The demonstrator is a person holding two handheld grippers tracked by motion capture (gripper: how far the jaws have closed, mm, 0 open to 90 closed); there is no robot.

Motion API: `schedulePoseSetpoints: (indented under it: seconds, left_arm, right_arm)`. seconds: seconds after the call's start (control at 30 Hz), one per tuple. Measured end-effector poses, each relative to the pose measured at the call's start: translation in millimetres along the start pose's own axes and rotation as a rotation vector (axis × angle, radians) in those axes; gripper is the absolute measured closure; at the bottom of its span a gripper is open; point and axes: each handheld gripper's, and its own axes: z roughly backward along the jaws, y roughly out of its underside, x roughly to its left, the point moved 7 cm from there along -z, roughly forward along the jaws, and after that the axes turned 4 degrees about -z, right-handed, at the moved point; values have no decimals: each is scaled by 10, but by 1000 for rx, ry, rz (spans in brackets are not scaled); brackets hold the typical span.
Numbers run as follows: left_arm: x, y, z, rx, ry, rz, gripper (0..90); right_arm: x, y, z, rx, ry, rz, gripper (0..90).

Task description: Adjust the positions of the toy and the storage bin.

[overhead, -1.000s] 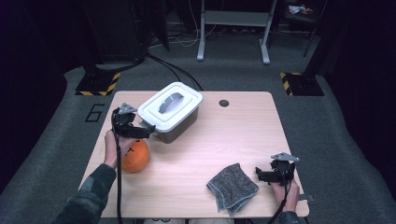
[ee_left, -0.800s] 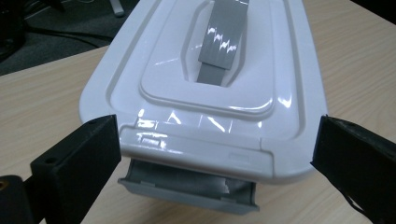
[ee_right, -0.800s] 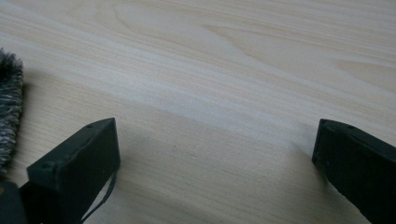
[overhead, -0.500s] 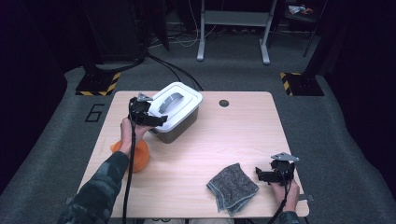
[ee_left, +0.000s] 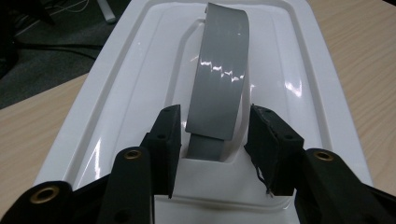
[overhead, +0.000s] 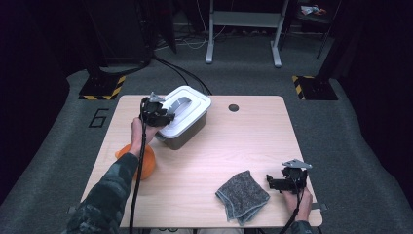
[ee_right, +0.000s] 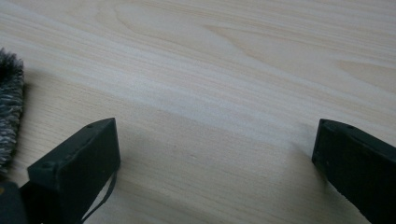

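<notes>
A dark bin (overhead: 187, 134) with a white lid (overhead: 195, 105) stands at the table's back left. My left gripper (overhead: 163, 117) reaches over the lid's near end. In the left gripper view its jaws have just been closing and now straddle the lid's grey handle (ee_left: 219, 84). A thin strip of white lid (ee_left: 140, 93) still shows between each pad and the handle, so the left gripper (ee_left: 212, 123) is open. A grey cloth (overhead: 242, 195) lies at the front right. Just right of it my right gripper (overhead: 273, 183) rests low over the wood, open wide and empty (ee_right: 215, 135), with the cloth's edge (ee_right: 9, 107) beside it.
An orange object (overhead: 148, 163) lies on the table at the front left, partly under the person's left forearm. A small dark round hole (overhead: 234, 107) sits near the table's (overhead: 243, 141) back edge. Black floor and stand legs surround the table.
The left hand has moved from above the orange object to the bin's lid, and its jaws have narrowed around the grey handle. The right hand and the cloth have stayed put.
</notes>
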Motion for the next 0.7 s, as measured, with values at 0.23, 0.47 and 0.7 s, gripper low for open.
schedulePoseSetpoints:
  seconds: [0.23,0.47,0.7]
  left_arm:
    - [-17,3,-7,-11,-7,24,634]
    - [-98,7,12,3,-24,32,634]
    - [-246,-17,2,-9,-24,57,636]
  right_arm:
    - [0,0,0,0,0,0,0]
    - [0,0,1,0,0,1,0]
    - [0,1,1,0,0,1,0]
